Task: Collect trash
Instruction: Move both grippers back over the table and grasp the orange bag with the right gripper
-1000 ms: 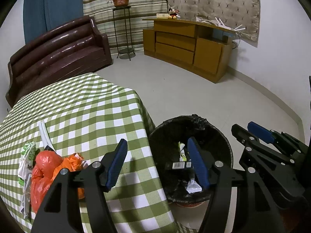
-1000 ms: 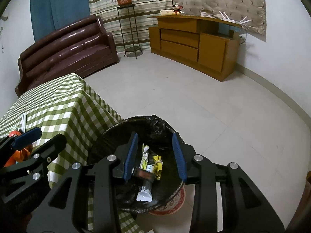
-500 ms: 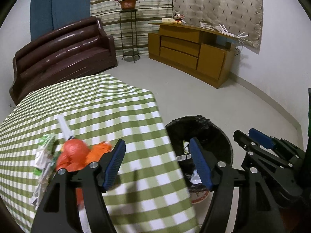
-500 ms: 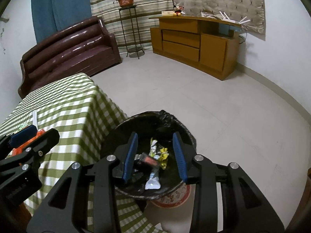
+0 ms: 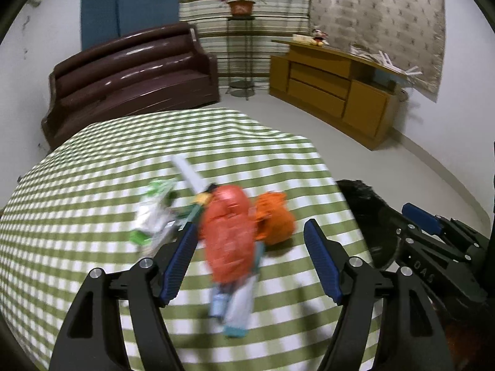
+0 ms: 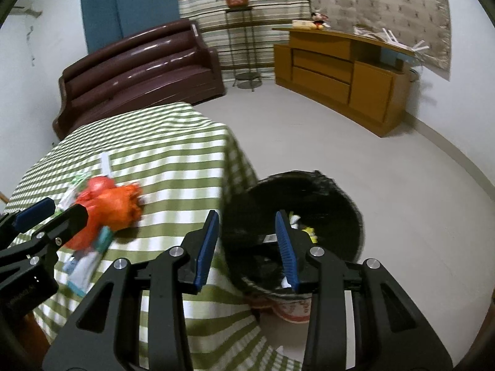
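A pile of trash lies on the green-checked table (image 5: 92, 204): a crumpled orange plastic bag (image 5: 229, 232), a green-and-white wrapper (image 5: 151, 216), a white strip (image 5: 188, 173) and a pale blue packet (image 5: 238, 306). My left gripper (image 5: 250, 262) hovers over the orange bag, its jaws opening, nothing pressed between the pads. The black-lined trash bin (image 6: 309, 213) stands on the floor beside the table's corner, with several wrappers inside. My right gripper (image 6: 247, 247) is partly open and empty, above the bin's near rim. The orange bag (image 6: 108, 207) also shows in the right wrist view.
A brown sofa (image 5: 130, 74) stands behind the table. A wooden sideboard (image 5: 334, 86) runs along the far right wall, a plant stand (image 5: 241, 46) between them. Open floor (image 6: 340, 142) lies beyond the bin.
Both grippers swung left, away from the bin toward the table. The trash pile moved from the left edge to between the left gripper's fingers. The left jaws widened.
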